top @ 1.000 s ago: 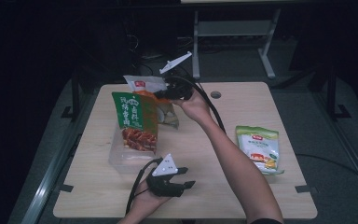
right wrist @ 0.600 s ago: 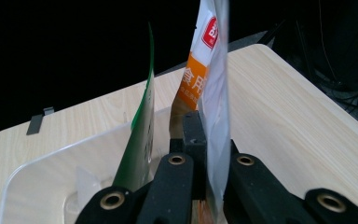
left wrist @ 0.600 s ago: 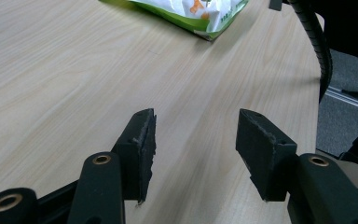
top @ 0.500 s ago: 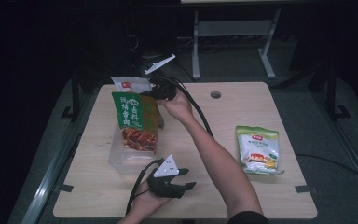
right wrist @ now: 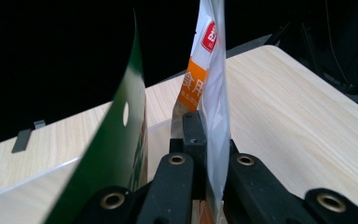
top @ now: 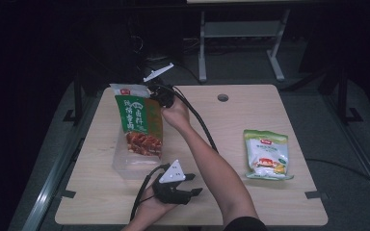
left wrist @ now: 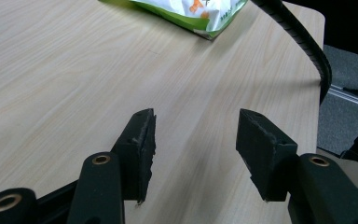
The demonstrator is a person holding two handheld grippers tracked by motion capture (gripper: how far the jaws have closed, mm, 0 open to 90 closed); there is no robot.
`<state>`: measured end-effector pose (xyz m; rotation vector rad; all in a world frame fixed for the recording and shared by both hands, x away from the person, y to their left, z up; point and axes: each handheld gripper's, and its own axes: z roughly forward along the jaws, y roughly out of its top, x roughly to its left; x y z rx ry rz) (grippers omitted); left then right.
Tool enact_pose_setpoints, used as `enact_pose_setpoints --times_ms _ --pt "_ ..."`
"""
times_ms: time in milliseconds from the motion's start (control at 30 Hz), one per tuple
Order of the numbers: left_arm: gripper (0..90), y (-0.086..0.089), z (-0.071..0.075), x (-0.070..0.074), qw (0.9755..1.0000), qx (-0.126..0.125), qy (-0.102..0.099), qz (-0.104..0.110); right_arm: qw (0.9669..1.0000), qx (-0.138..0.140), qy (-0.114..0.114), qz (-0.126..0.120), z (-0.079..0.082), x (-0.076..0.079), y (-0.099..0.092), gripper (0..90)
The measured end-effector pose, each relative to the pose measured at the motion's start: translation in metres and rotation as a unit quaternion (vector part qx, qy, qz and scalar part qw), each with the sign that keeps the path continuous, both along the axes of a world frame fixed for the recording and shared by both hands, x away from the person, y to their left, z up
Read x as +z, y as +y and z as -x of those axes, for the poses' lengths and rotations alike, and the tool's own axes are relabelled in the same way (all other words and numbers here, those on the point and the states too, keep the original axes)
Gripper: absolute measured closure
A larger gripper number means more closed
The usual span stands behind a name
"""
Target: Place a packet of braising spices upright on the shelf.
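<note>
The right gripper (top: 160, 97) has its jaws clenched on a white and orange snack packet (right wrist: 213, 88); in the right gripper view the packet's thin edge runs up between the two black jaws, pinched flat, with its red logo well above the grip. In the high view this gripper sits at the far left part of the surface (top: 221, 125), at the top edge of a green snack bag (top: 137, 122). That green bag stands tilted in a clear plastic bin (top: 125, 163), and in the right gripper view its green panel rises just to the left of the clamped packet, close beside it; whether the two touch cannot be told. The bin's pale rim shows below and left of the jaws.

The left gripper (top: 185, 190) rests low near the front edge of the surface, its jaws released and standing well apart with nothing between them but bare wood. A green and white packet (top: 266, 154) lies flat on the right side, well apart from both grippers.
</note>
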<state>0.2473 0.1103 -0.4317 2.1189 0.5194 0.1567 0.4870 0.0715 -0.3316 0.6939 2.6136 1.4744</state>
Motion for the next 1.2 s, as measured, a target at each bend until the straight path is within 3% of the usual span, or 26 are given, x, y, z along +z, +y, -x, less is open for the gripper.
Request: enact_pose_setpoints --times_ms 267,367,467,533,700,733,1033,1100,1133,1200 --pt "46.7 0.000 0.000 0.000 1.0000 0.000 -0.001 0.001 0.9998 0.005 -0.007 0.019 0.000 -0.024 0.002 89.6" --pt "46.6 0.001 0.000 0.000 1.0000 0.002 0.001 0.003 1.0000 0.001 0.002 0.007 0.000 -0.027 0.000 88.4" --pt "46.7 0.001 0.000 0.000 1.0000 0.003 0.000 0.001 0.9999 0.002 -0.005 0.016 0.000 -0.026 -0.004 79.5" --pt "46.6 0.001 0.000 0.000 1.0000 0.003 0.000 0.001 0.9996 0.003 0.004 0.029 0.001 -0.025 -0.007 76.0" --pt "46.6 0.001 0.000 0.000 1.0000 0.002 -0.001 -0.002 0.9992 0.014 0.020 0.032 0.001 -0.028 -0.013 88.6" --pt "46.6 0.001 0.000 0.000 1.0000 0.003 -0.001 -0.002 0.9991 0.018 0.015 0.035 0.002 -0.028 -0.013 89.2" --pt "46.5 0.000 -0.001 -0.002 1.0000 0.002 0.001 -0.002 0.9983 0.016 0.047 0.031 -0.004 -0.034 -0.021 89.2" --pt "46.5 0.000 -0.001 -0.002 1.0000 0.001 0.000 -0.004 0.9985 0.017 0.041 0.031 -0.004 -0.035 -0.021 89.1" --pt "46.4 -0.001 -0.001 -0.002 1.0000 0.002 0.000 -0.004 0.9982 0.015 0.054 0.021 -0.004 -0.035 -0.021 88.1" --pt "46.3 0.000 0.000 -0.001 1.0000 0.001 0.000 -0.004 0.9982 0.003 0.060 0.011 -0.005 -0.034 -0.023 76.9"
